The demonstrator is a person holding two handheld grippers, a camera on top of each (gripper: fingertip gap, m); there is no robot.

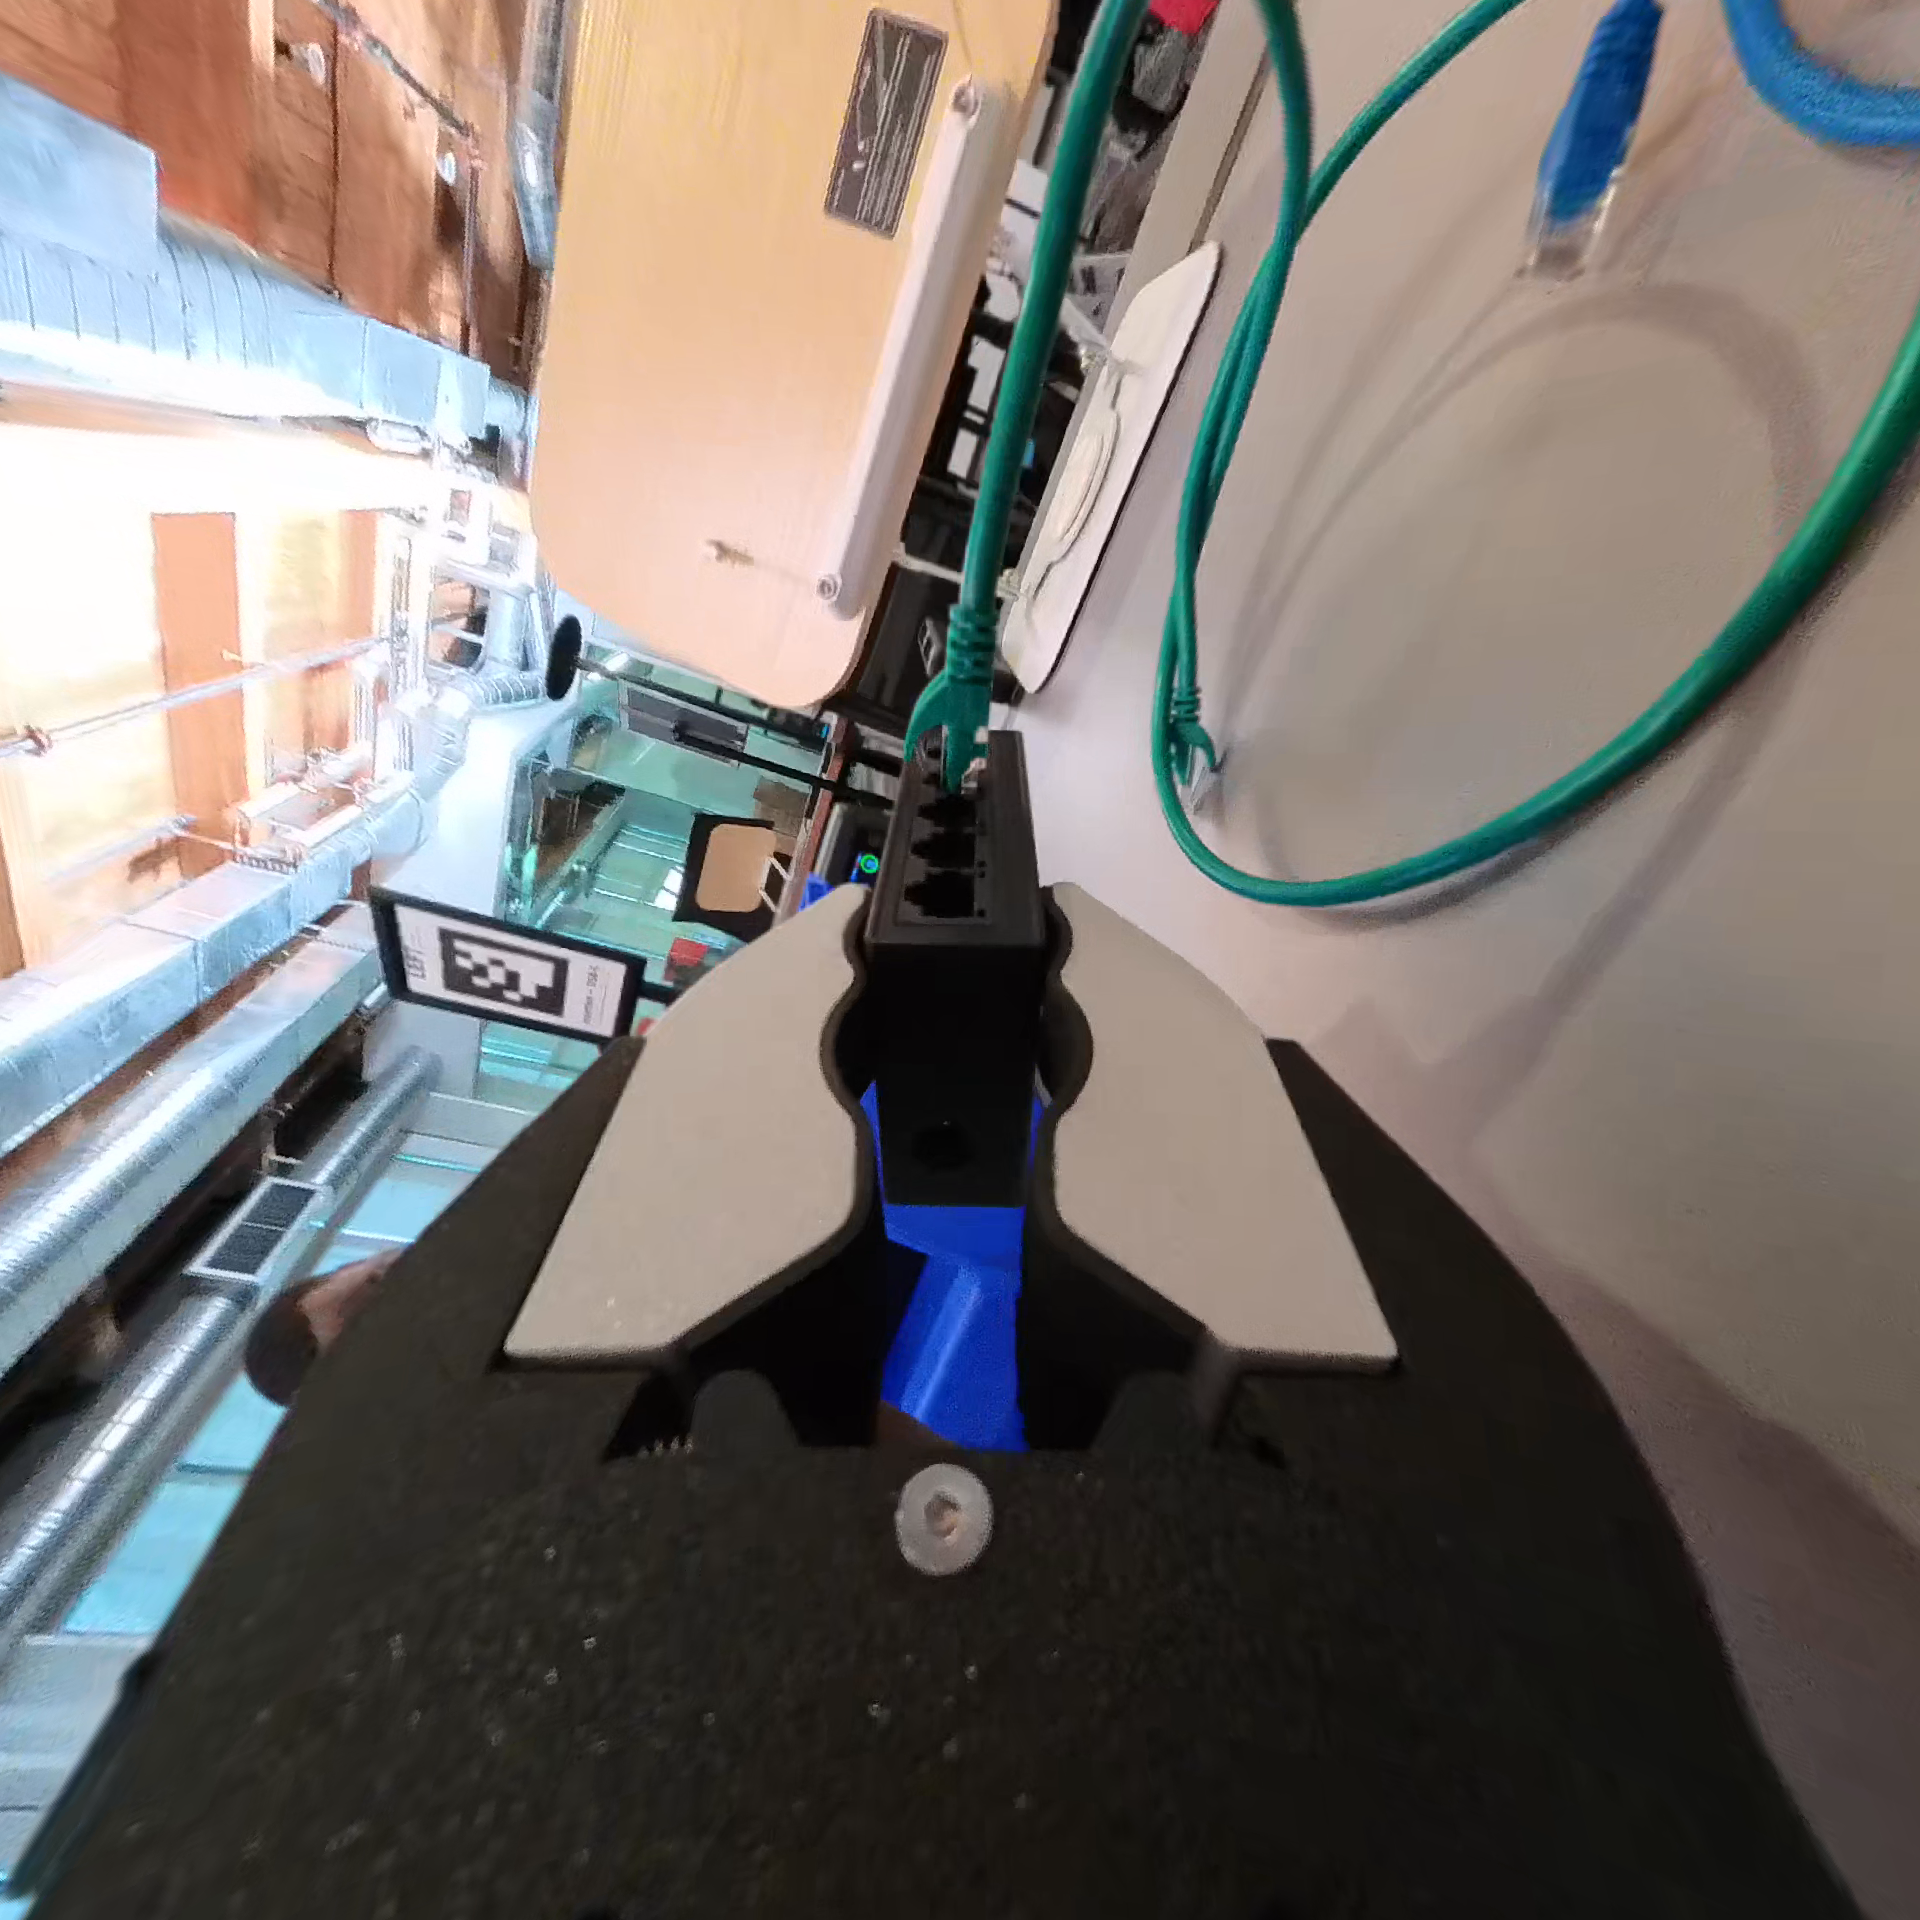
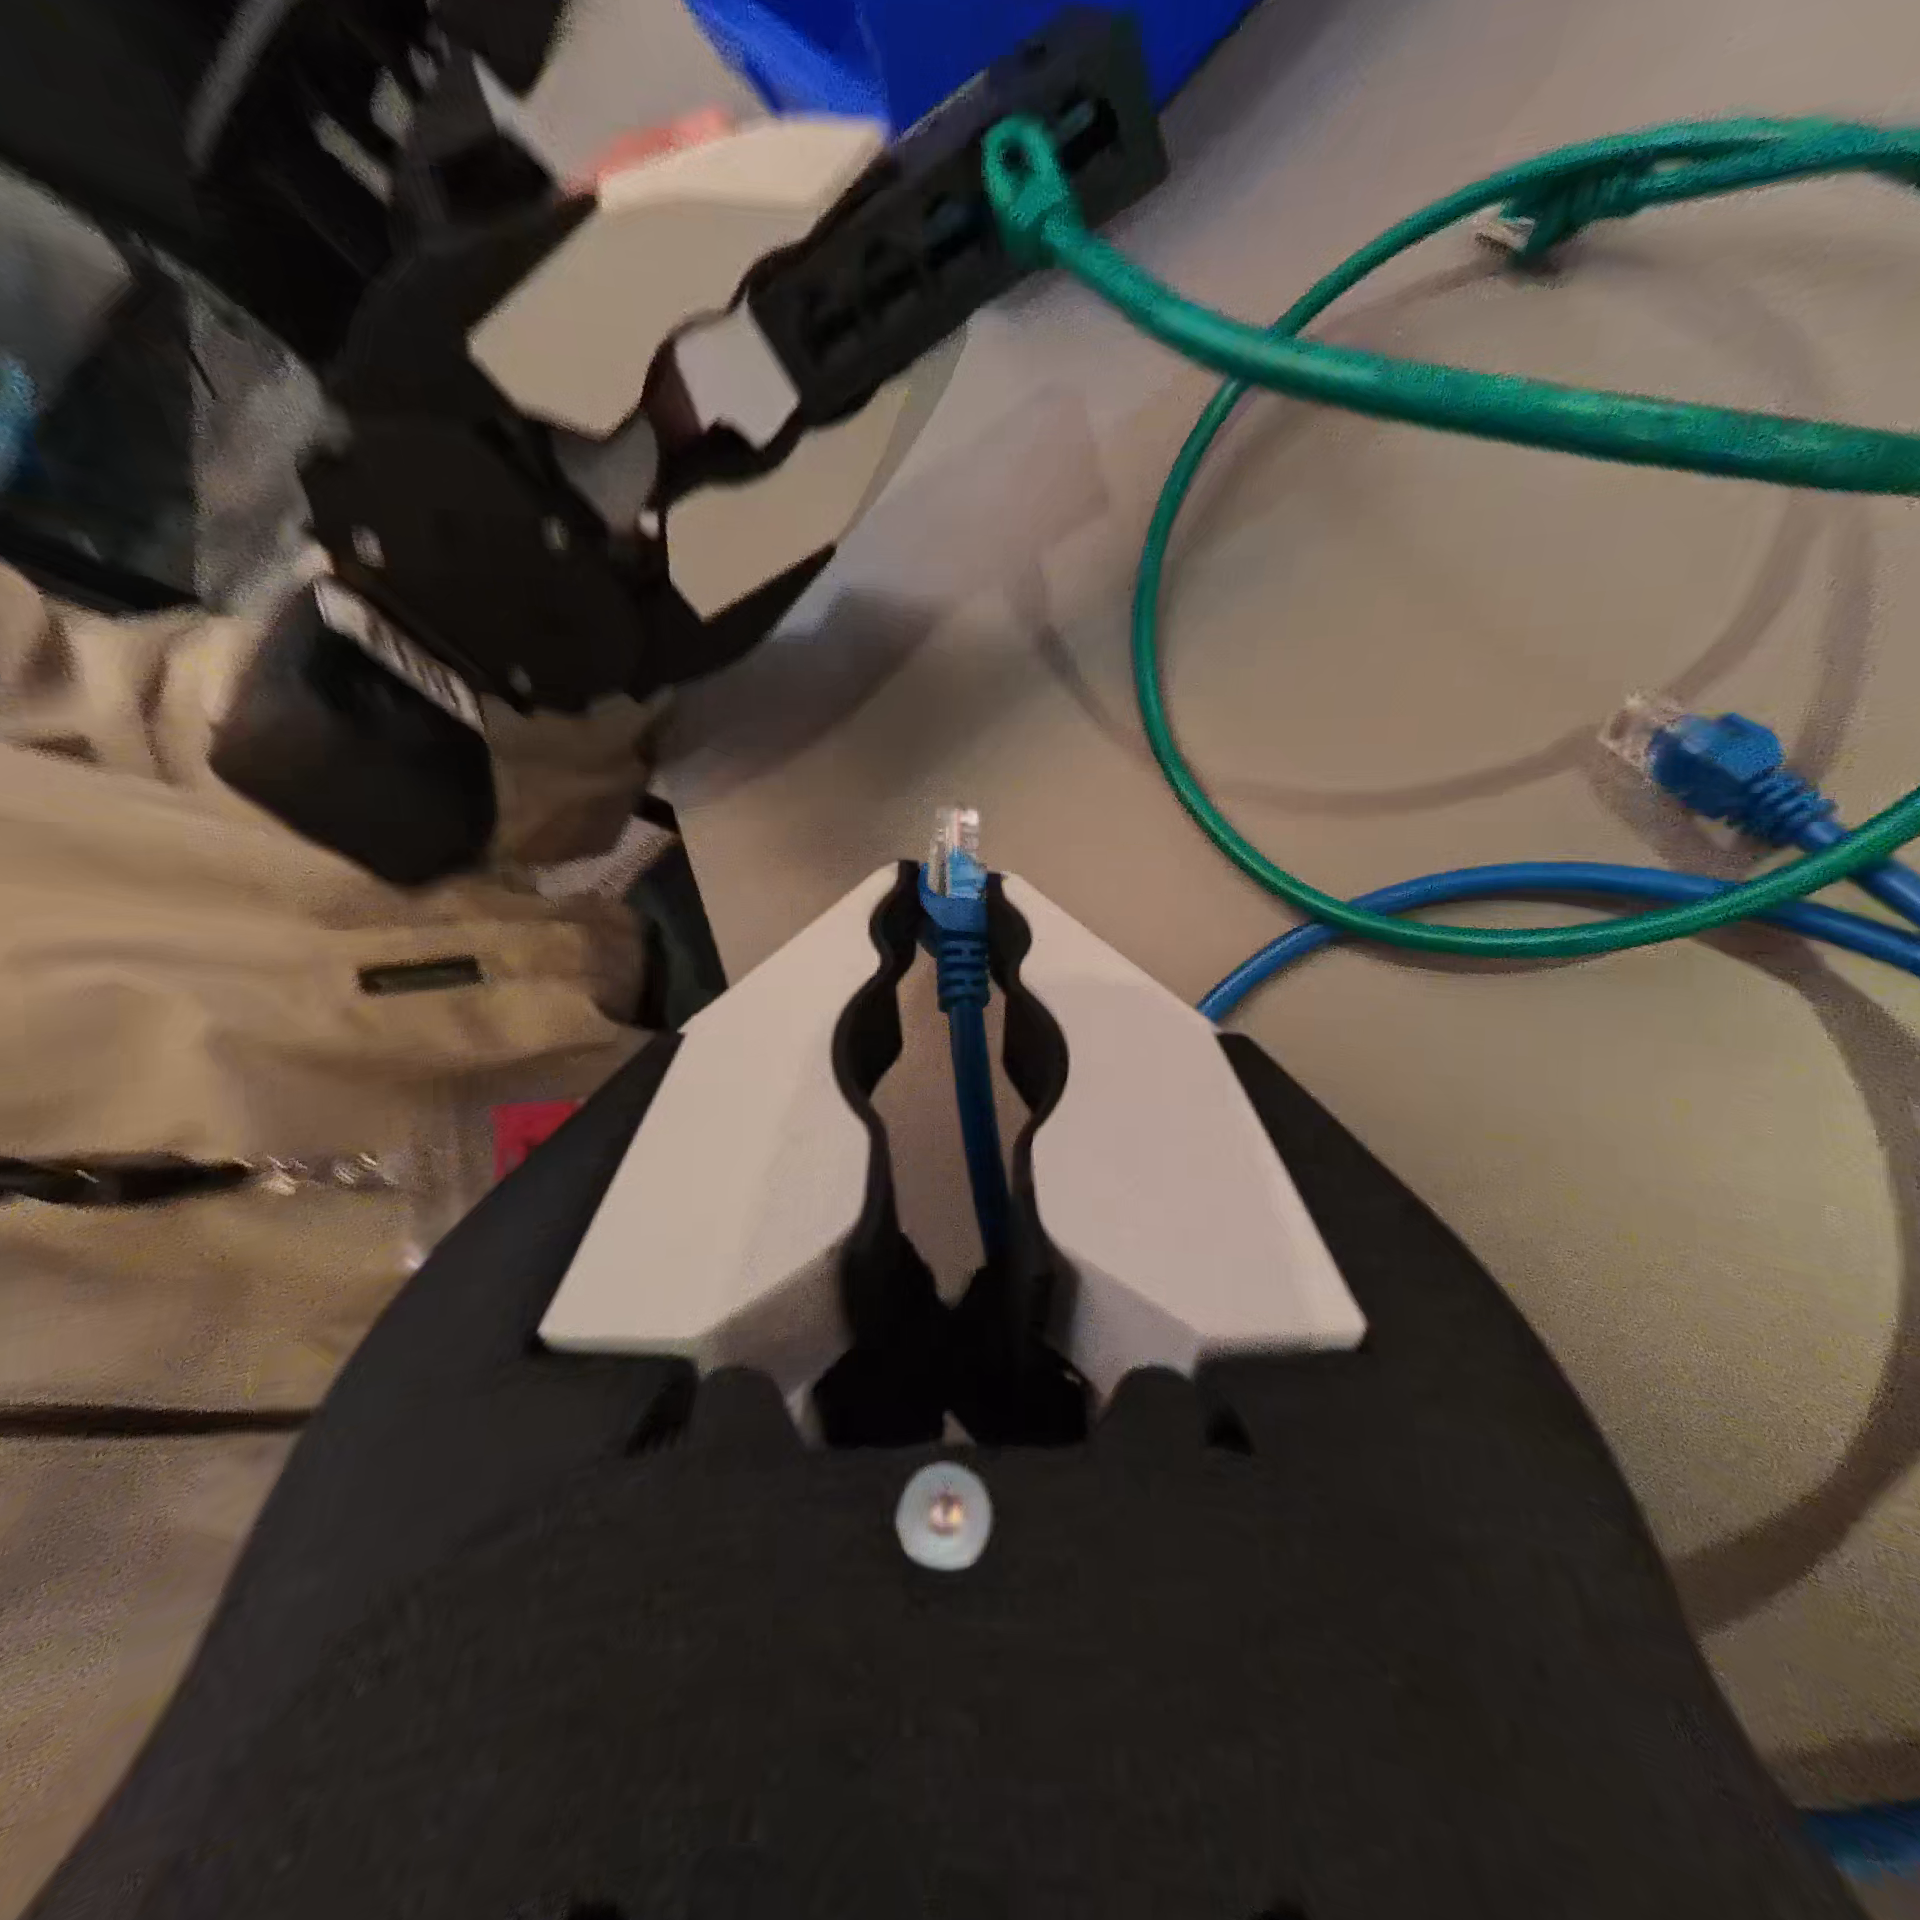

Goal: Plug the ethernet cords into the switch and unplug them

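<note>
My left gripper (image 1: pixel 953 920) is shut on the black ethernet switch (image 1: pixel 956 883), whose row of ports faces left in this rolled view. A green cord (image 1: pixel 1023 353) is plugged into its far port by a green plug (image 1: pixel 961 686). In the right wrist view the switch (image 2: pixel 977 208) sits at the top with the green cord (image 2: pixel 1351 374) in it, held by the left gripper (image 2: pixel 764 343). My right gripper (image 2: pixel 954 883) is shut on a blue cord plug (image 2: pixel 951 883), clear tip forward, well short of the switch.
Loose on the beige table (image 2: pixel 1455 644) lie a second green plug (image 1: pixel 1195 753), a second blue plug (image 2: pixel 1704 764) and loops of green and blue cable (image 2: pixel 1558 883). A blue bin (image 2: pixel 810 52) stands behind the switch. A person's tan clothing (image 2: pixel 208 987) is at left. My hands' fingertips stand some 12 centimetres from each other.
</note>
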